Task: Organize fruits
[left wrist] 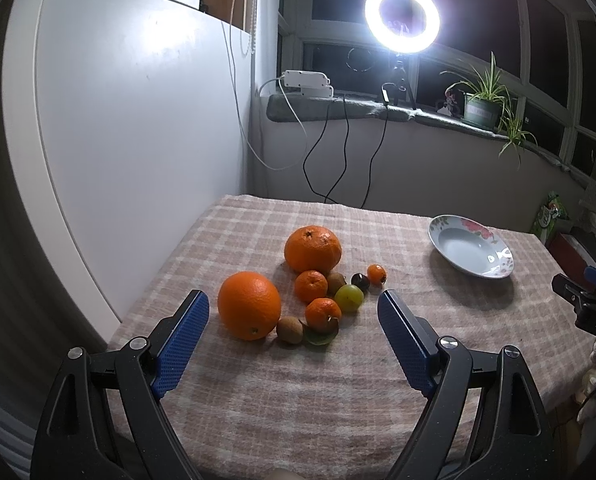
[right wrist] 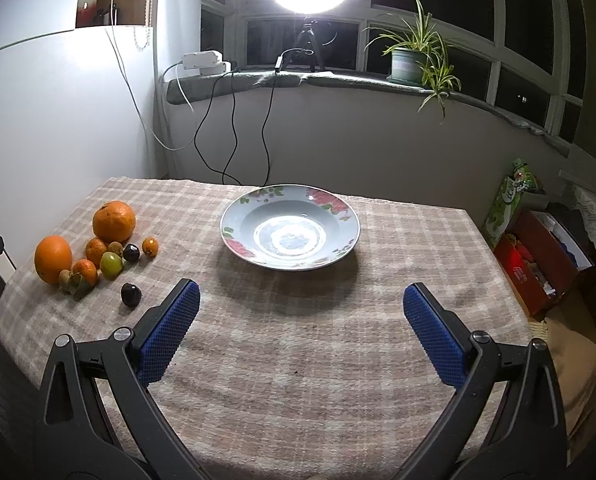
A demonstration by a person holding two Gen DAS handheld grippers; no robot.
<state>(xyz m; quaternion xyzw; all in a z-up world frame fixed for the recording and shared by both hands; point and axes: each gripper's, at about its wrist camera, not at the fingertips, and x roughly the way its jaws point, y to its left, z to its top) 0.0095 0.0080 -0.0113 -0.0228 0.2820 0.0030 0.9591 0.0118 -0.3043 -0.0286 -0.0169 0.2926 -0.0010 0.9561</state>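
Observation:
A pile of fruit lies on the checked tablecloth (left wrist: 298, 392): a large orange (left wrist: 249, 305), a big mandarin (left wrist: 312, 249), two small mandarins (left wrist: 311, 285), a green grape (left wrist: 349, 298), kiwis (left wrist: 289, 329), a dark plum (left wrist: 360, 281) and a tiny orange fruit (left wrist: 376, 273). My left gripper (left wrist: 294, 314) is open, its jaws either side of the pile, just short of it. A flowered plate (right wrist: 240, 216) stands empty at the table's middle. My right gripper (right wrist: 300, 302) is open and empty in front of the plate. A second dark plum (right wrist: 131, 294) lies apart, left of it.
A white cabinet (left wrist: 130, 120) stands to the left of the table. A windowsill behind holds a ring light (left wrist: 402, 16), a potted plant (right wrist: 408, 65) and cables. Boxes and bags (right wrist: 538, 252) sit on the floor beyond the table's right edge.

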